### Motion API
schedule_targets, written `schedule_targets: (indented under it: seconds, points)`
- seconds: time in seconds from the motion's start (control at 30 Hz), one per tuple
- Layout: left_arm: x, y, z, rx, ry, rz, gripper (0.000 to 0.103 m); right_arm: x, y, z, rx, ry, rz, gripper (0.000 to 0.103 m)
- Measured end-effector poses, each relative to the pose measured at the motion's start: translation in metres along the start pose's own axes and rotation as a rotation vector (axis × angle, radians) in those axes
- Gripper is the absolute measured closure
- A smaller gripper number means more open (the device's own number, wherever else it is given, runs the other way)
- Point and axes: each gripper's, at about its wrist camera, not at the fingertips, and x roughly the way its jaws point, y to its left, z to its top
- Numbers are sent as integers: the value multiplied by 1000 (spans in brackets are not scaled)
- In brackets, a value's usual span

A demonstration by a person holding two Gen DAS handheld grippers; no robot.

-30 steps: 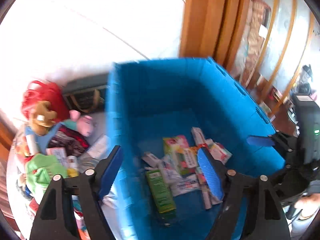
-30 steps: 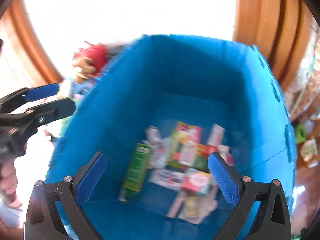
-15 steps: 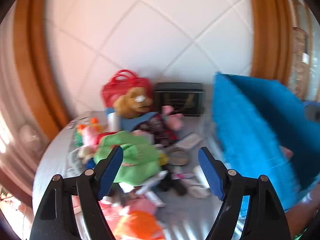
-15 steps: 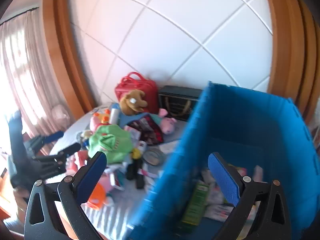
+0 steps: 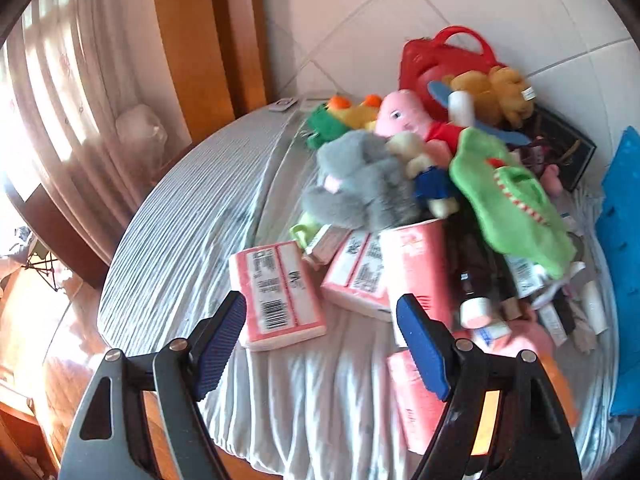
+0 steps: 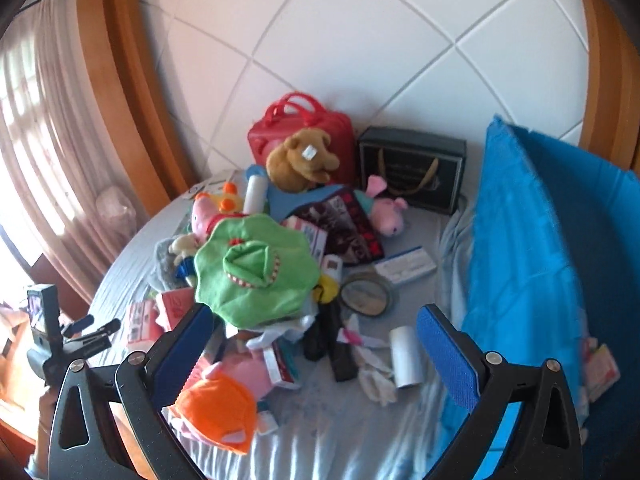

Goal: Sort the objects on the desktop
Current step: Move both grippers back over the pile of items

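Two hand-held grippers hang spread and empty – left hand-held gripper point(image 5: 322, 348) just above a pink packet point(image 5: 276, 294). Right hand-held gripper point(image 6: 316, 354) hovers over the toy pile point(image 6: 256, 268), blue bin point(image 6: 540, 248) beside it

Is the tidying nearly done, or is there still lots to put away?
Still lots. Done: a few small packets show inside the blue bin at its lower edge. In hand: nothing; the left gripper and the right gripper are both open and empty. Left: the heap on the table, with the green plush, brown teddy and pink packets.
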Motion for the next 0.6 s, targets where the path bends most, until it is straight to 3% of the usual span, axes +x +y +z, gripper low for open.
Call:
schedule_targets:
  seconds: [0.17, 0.27, 0.4, 0.5, 0.57, 0.6]
  points:
    - [60, 47, -2, -50, 109, 19, 26, 63, 5, -30, 19, 117, -124, 0]
    - [92, 59, 0, -67, 165, 2, 26, 89, -6, -54, 84, 187, -130, 0]
    - [120, 60, 3, -84, 202, -59, 26, 108, -16, -78, 138, 255, -179, 0]
    - [139, 51, 4, -45, 240, -44, 26, 110, -15, -88, 154, 278, -198, 0]
    - [144, 47, 7, -27, 222, -26, 13, 109, -7, -92, 161, 281, -179, 0]
    - [145, 46, 6, -26, 217, -21, 13, 109, -3, -91, 158, 282, -169, 0]
